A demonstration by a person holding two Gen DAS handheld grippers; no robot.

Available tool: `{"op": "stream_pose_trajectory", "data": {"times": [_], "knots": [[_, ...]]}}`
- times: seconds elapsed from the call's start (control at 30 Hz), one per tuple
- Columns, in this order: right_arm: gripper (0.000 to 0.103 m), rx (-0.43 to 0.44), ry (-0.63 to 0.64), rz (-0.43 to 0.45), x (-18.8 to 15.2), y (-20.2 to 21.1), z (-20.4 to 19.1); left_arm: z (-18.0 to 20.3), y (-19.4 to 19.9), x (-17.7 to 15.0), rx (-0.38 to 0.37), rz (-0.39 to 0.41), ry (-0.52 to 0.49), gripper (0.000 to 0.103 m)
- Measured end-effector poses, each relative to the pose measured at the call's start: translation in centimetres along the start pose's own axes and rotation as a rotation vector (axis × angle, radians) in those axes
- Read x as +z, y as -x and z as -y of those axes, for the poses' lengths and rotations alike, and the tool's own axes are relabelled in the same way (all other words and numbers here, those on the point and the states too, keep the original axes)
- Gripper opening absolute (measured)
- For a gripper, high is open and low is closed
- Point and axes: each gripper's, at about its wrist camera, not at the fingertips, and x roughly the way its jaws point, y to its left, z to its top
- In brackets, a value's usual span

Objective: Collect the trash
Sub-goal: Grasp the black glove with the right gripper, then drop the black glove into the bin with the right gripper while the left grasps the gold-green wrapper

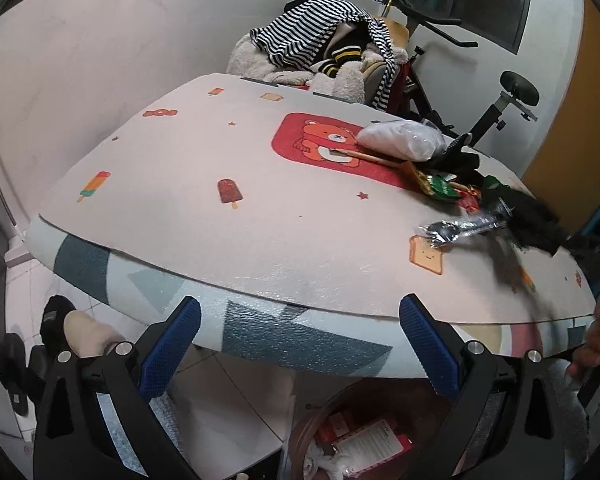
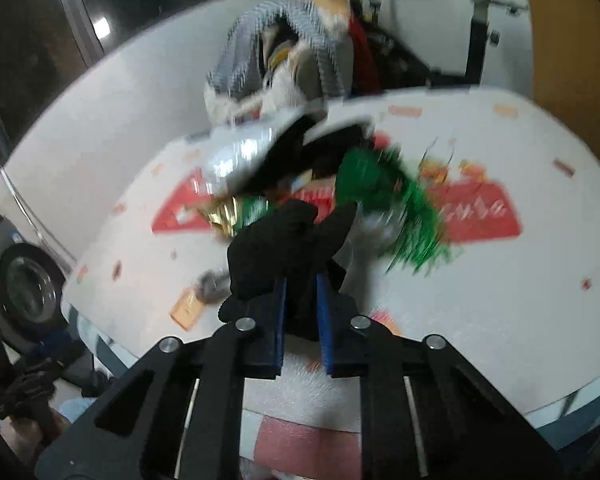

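Hovering at the near-left edge of the worktop (image 1: 260,208), the left gripper (image 1: 300,344) has its blue fingers (image 1: 168,344) spread wide with nothing between them, and it sits directly above a brown bin (image 1: 340,432) on the floor that already holds a red-and-white carton and crumpled paper; that placing reads as waiting over the drop point rather than reaching. Further right on the cartoon-printed mat lies the heap of trash: a white plastic bag (image 1: 400,140), a wooden chopstick (image 1: 372,157), green snack wrappers (image 1: 444,189) and a clear-wrapped plastic spoon (image 1: 456,230), all crowded at the far-right side within the other arm's reach. At the right, the right gripper (image 2: 300,300) has its fingers (image 2: 278,320) drawn nearly together on a black crumpled piece (image 2: 284,240), pinched low so it bunches above the pads. Blur hides whether it has left the mat; the bin seems its likely destination
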Motion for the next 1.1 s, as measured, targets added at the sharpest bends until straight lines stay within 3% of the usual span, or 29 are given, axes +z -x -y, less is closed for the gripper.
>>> {"op": "stream_pose_trajectory", "data": {"times": [0.2,0.3,0.37,0.67,0.87,1.07,1.1], "knots": [[0.017,-0.025,-0.061,0.122,1.4,3.3,2.0,0.9,-0.6,0.5,-0.058,-0.037,0.006,0.072],[0.017,-0.040,-0.078,0.127,1.6,3.4,2.7,1.5,-1.2,1.5,-0.135,-0.057,0.022,0.052],[0.017,-0.048,-0.078,0.113,1.6,3.1,3.0,1.9,-1.7,2.4,-0.178,-0.065,0.042,0.045],[0.017,-0.051,-0.073,0.080,0.6,2.2,3.6,5.7,-7.4,8.6,-0.338,-0.102,0.142,0.028],[0.017,-0.055,-0.051,0.085,0.6,2.3,3.4,7.7,-12.8,11.7,-0.389,-0.156,0.258,0.027],[0.017,-0.063,-0.068,0.087,0.5,2.6,4.0,8.6,-17.3,12.4,-0.343,-0.205,0.295,0.027],[0.017,-0.065,-0.069,0.086,0.5,2.7,4.0,8.6,-17.5,12.3,-0.343,-0.205,0.297,0.013]]}}
